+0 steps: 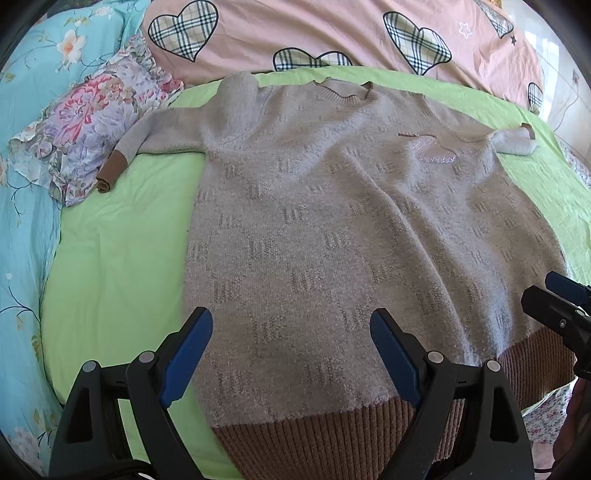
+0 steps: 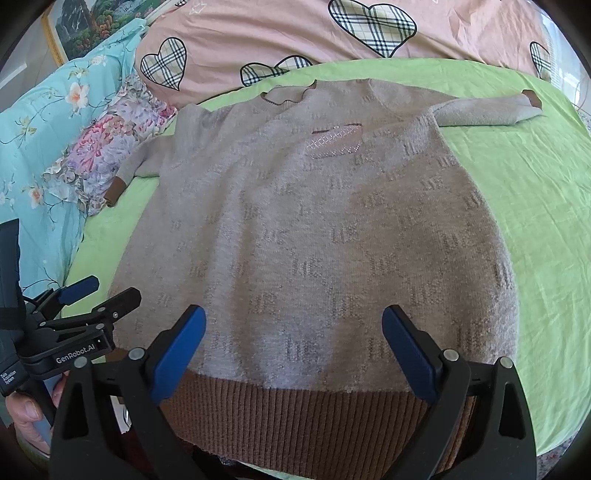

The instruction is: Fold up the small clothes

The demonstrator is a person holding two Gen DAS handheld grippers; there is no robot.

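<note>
A grey-beige knit sweater [image 1: 332,229] with a brown ribbed hem lies flat, front up, on a green sheet [image 1: 110,258]; it also shows in the right wrist view [image 2: 314,229]. Its left sleeve [image 1: 147,144] ends in a brown cuff [image 1: 110,173] by the floral cloth. Its right sleeve [image 2: 480,110] stretches out to the right. My left gripper [image 1: 291,328] is open above the hem's left part, holding nothing. My right gripper [image 2: 293,328] is open above the hem's right part, empty. Each gripper shows in the other's view, the right [image 1: 554,299] and the left [image 2: 96,291].
A pink duvet with plaid hearts [image 1: 332,33] lies behind the sweater. A floral ruffled cloth [image 1: 81,136] and a turquoise flowered cover [image 1: 26,221] lie at the left. A framed picture [image 2: 92,26] stands at the far left.
</note>
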